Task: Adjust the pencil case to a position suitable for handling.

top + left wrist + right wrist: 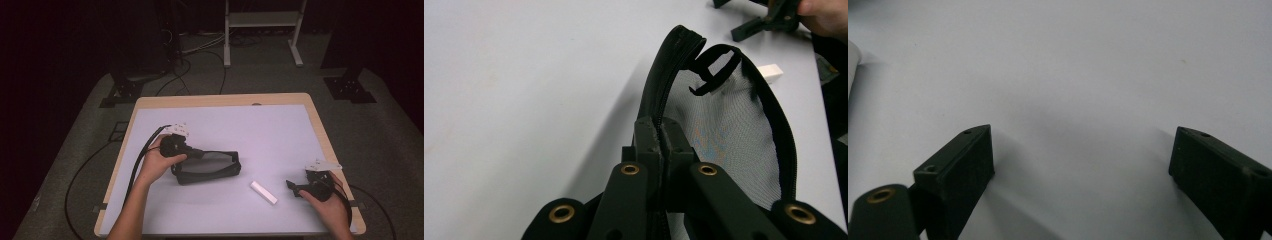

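A pale, smooth surface (280, 130) with a wooden rim carries one black pouch (207, 170), soft and oblong with see-through mesh sides and a zipper edge, lying left of centre. To its right, nearer the person, lies one small white rectangular block (263, 192). The left hand-held gripper (659, 137) is clamped tight on the pouch's zipper edge, its jaws hiding part of the zipper. The right hand-held gripper (1080, 160) rests near the right edge, jaws spread wide with nothing between them; the far-off floor is dim.
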A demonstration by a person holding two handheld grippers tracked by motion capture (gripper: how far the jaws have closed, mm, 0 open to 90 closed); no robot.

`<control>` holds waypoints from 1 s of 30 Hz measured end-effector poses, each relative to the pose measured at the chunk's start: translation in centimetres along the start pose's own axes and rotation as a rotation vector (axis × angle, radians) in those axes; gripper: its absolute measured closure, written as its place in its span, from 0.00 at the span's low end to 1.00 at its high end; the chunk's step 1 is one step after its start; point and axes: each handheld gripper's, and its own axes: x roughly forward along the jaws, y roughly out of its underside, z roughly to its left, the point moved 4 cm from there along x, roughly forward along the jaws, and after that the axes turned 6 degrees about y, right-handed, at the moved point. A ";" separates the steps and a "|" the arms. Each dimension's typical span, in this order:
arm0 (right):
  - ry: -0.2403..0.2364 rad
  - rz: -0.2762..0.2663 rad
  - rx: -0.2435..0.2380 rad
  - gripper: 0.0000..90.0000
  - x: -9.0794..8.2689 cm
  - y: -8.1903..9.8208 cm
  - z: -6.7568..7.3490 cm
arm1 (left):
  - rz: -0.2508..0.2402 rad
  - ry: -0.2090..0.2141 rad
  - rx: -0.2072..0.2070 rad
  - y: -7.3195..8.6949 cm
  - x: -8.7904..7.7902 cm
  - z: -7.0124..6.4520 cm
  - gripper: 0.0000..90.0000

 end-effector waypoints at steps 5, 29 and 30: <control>0.000 0.002 -0.001 0.11 0.0 0.0 0.0 | 0.005 0.026 0.008 -0.1 0.4 -0.5 0.98; -0.001 0.002 0.002 0.11 0.0 0.0 0.0 | 0.069 0.132 0.046 0.2 2.3 -1.7 0.98; -0.001 0.002 0.002 0.11 0.0 0.0 0.0 | 0.074 0.132 0.048 0.2 2.4 -1.7 0.98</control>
